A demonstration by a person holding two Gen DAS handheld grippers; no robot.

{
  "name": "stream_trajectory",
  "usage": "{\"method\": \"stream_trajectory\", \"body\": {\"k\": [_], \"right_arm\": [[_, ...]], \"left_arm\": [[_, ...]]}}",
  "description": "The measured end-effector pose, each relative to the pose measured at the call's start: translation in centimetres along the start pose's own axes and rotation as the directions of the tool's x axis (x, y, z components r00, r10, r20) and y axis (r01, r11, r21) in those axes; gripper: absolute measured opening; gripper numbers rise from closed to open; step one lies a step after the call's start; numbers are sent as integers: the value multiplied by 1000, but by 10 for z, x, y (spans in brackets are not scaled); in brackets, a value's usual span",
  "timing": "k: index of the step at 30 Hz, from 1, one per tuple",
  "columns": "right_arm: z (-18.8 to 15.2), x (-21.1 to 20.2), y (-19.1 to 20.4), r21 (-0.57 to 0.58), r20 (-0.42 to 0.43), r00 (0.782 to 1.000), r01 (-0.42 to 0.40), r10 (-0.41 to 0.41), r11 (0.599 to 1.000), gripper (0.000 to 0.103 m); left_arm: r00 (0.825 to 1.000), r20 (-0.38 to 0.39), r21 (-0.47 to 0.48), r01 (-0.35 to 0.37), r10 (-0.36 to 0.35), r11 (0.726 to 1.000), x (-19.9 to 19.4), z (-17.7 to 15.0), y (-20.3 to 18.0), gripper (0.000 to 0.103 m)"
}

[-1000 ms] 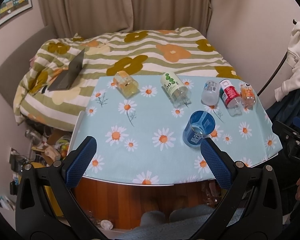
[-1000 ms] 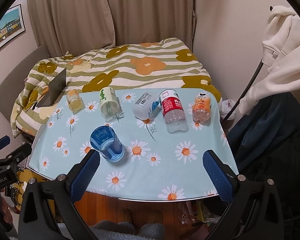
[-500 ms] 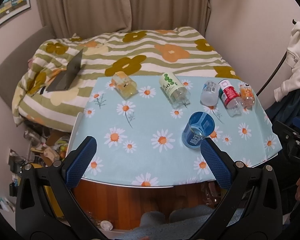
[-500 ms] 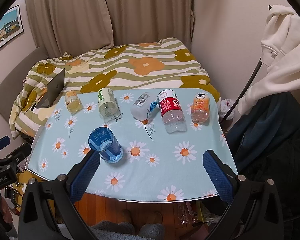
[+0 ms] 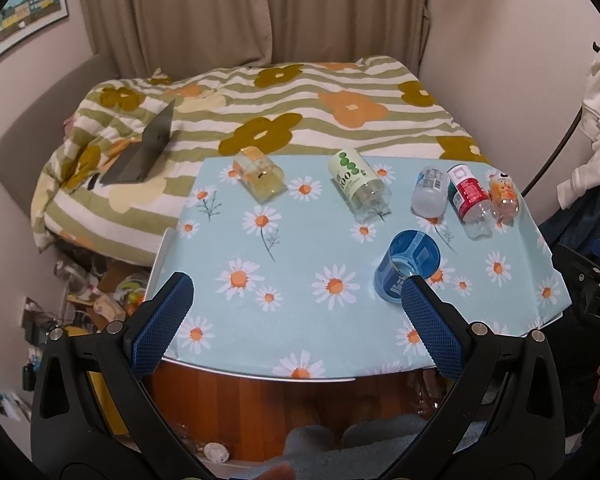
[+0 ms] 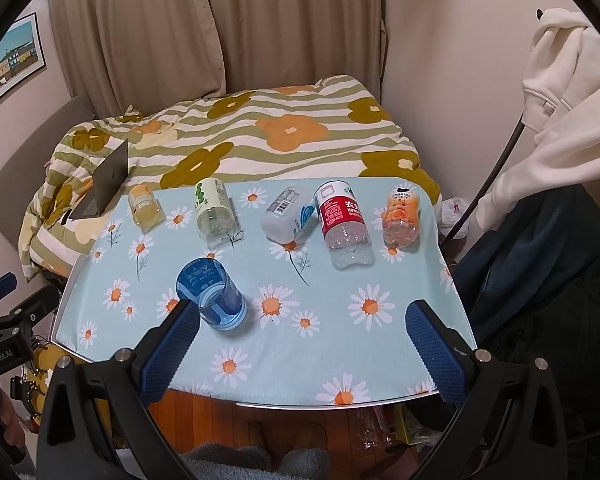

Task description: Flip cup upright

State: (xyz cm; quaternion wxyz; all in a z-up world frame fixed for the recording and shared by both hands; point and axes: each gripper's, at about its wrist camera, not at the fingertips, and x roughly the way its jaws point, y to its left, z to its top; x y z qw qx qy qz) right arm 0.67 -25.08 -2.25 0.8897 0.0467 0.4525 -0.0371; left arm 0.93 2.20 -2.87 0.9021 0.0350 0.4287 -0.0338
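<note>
**Finding the blue cup between two open grippers**

Closest to us are the two grippers. The left gripper (image 5: 296, 284) has its blue fingers spread wide, with nothing between them. The right gripper (image 6: 304, 306) is spread wide too, and holds nothing. Both hang over the near edge of the table (image 5: 300, 240).

Next comes the blue cup (image 5: 406, 266). It stands on one end on the daisy cloth, so its long side points up and down. It is not lying flat. I cannot tell if the round end on top is the open mouth or the closed bottom. So it may already be the right way up, or it may be upside down.

From the left gripper, the cup sits ahead and off to the right, just past the right finger. From the right gripper, the cup (image 6: 212, 296) sits ahead and off to the left, just past the left finger. So the cup is between the two grippers, and both look about as near.

Farther back, five bottles (image 6: 342, 220) lie on their sides in a row, well apart from the cup. Behind them is a bed (image 6: 260, 136).
</note>
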Motion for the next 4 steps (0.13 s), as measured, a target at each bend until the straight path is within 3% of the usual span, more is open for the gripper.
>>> {"method": "stream_trajectory", "body": {"k": [4], "right_arm": [[0,0,0,0,0,1000,0,0,1000,103]], "left_arm": [[1000,2,1,-6,6,1000,3,-1,1,103]]}}
